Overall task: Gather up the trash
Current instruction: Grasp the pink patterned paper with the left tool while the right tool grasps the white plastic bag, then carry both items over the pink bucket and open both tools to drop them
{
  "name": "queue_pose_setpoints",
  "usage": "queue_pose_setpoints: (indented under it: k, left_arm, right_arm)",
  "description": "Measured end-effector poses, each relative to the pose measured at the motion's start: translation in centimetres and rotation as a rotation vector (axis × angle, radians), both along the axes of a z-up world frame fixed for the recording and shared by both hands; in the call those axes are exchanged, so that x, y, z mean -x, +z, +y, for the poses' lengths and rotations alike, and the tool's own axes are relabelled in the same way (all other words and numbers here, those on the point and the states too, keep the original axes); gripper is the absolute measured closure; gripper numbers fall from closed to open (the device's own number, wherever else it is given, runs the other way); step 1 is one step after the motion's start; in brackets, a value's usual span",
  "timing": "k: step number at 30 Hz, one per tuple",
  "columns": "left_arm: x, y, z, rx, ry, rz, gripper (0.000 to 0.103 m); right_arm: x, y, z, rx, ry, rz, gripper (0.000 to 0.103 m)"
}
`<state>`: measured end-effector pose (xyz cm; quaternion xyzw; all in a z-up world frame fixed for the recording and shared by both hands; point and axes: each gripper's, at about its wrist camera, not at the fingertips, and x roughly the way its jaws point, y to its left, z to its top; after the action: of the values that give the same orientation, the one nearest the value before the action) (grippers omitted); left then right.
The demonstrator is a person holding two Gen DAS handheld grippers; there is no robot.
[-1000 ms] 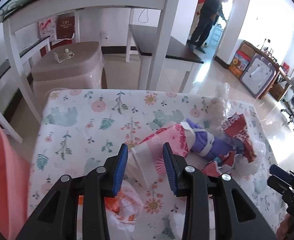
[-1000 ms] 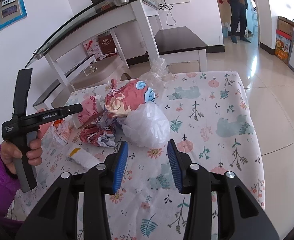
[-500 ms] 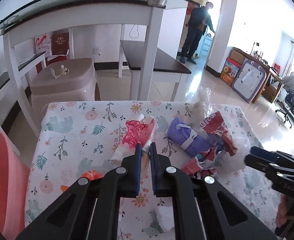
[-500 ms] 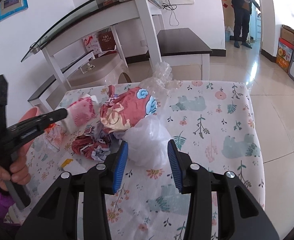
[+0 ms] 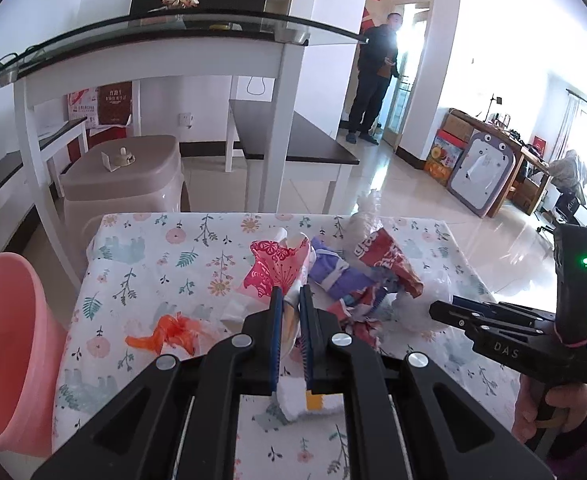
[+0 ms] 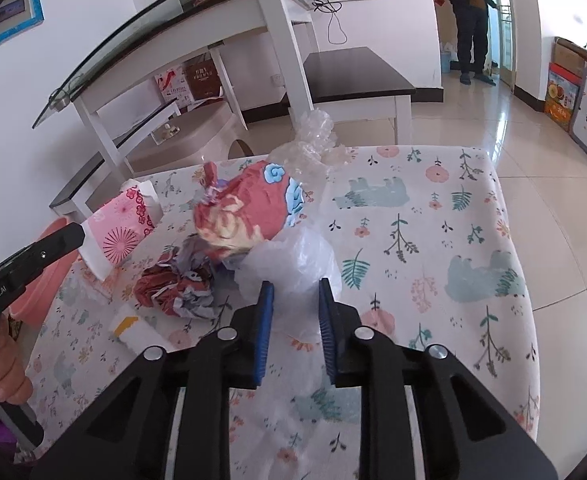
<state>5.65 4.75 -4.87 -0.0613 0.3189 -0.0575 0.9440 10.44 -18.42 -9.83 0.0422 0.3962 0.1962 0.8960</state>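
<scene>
A tiled living room; a low table [image 5: 141,256] under a floral cloth carries the trash. The left gripper [image 5: 289,300] is pinched on a pink flower-printed paper cup [image 5: 277,272], its long axis pointing away from the fingers; the pink bin [image 5: 9,344] stands off the table's left edge. The right gripper [image 6: 293,292], angled down, has just been narrowing on the white plastic bag [image 6: 293,260] mid-table.
</scene>
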Motion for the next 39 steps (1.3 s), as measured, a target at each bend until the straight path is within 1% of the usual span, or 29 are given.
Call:
queue_pose_setpoints:
  k: [9, 16, 22, 30, 35, 39]
  left_arm:
    - [2.8, 1.6, 0.2, -0.010, 0.018, -0.038, 0.096]
    - [5.2, 2.5, 0.5, -0.028, 0.050, -0.067, 0.096]
    - [7.2, 2.6, 1.3, -0.040, 0.079, -0.071, 0.096]
    - [8.7, 2.3, 3.2, -0.050, 0.138, -0.059, 0.096]
    - [9.6, 2.3, 4.8, -0.056, 0.187, -0.056, 0.096]
    - [10.1, 2.3, 6.0, -0.076, 0.234, -0.055, 0.096]
  right_arm:
    - [3.7, 2.7, -0.4, -0.029, -0.003, -0.072, 0.081]
    - [5.7, 4.7, 0.5, -0.052, 0.028, -0.120, 0.081]
    - [6.7, 5.1, 1.9, -0.049, 0.055, -0.126, 0.081]
    - [7.3, 5.4, 4.2, -0.040, 0.106, -0.128, 0.081]
    - [7.3, 5.6, 6.5, -0.033, 0.157, -0.130, 0.081]
    - [7.1, 5.6, 8.7, -0.030, 0.207, -0.124, 0.081]
